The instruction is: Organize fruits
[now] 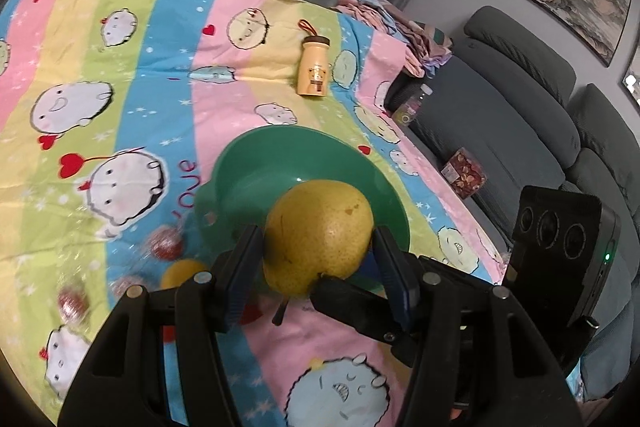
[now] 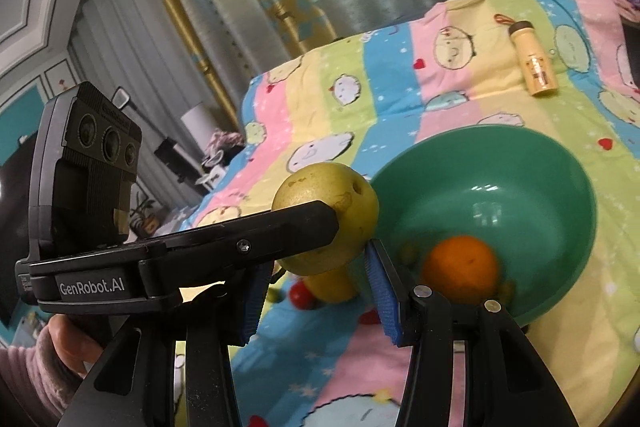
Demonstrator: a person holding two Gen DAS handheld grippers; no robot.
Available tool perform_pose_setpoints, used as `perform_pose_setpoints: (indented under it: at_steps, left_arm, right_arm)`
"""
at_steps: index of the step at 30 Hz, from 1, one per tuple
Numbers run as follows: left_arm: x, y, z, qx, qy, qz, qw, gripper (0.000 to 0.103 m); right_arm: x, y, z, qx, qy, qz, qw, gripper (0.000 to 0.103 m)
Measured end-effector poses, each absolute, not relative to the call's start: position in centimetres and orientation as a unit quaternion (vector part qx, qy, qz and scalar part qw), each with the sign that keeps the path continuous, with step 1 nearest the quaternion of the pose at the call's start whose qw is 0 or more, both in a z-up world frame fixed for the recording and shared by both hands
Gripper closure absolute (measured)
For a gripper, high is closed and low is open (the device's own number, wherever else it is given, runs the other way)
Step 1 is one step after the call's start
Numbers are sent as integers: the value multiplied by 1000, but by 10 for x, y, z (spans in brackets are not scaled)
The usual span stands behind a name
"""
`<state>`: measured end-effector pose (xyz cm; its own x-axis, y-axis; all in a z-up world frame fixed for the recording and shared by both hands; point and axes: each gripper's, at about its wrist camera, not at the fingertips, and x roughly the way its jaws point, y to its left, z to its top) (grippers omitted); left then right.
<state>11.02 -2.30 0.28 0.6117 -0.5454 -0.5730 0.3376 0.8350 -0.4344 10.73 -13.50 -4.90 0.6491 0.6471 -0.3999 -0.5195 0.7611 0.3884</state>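
Observation:
My left gripper (image 1: pixel 316 235) is shut on a yellow pear (image 1: pixel 320 231), held stem-down just in front of a green bowl (image 1: pixel 248 147) on the striped cartoon cloth. In the right wrist view the same pear (image 2: pixel 328 211) hangs left of the bowl (image 2: pixel 500 131), with a left finger (image 2: pixel 280 227) lying across it. An orange (image 2: pixel 460 271) lies inside the bowl. My right gripper (image 2: pixel 320 259) is open with nothing between its blue pads. One of its fingers (image 1: pixel 348 297) lies close under the pear. A yellow fruit (image 1: pixel 180 273) and small red fruits (image 1: pixel 164 247) sit on the cloth left of the bowl.
A cream bottle (image 1: pixel 314 71) lies on its side beyond the bowl. A grey sofa (image 1: pixel 500 131) with a patterned box (image 1: pixel 464 175) borders the cloth on the right. Curtains hang behind. A hand (image 2: pixel 68 343) in a pink sleeve holds the left gripper.

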Motion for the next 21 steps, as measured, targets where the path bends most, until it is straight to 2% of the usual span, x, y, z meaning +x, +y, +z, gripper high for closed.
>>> perform_pose_setpoints:
  at_steps: [12,21]
  left_arm:
    - [179,-52,-15,-173,404,-270,856,46]
    - [204,-65,-35,-183,437,-265,840,45]
  right_arm:
    - [162,-162,-51,124,296,280,905,53]
    - [180,-167,-63,92,325,234,912,52]
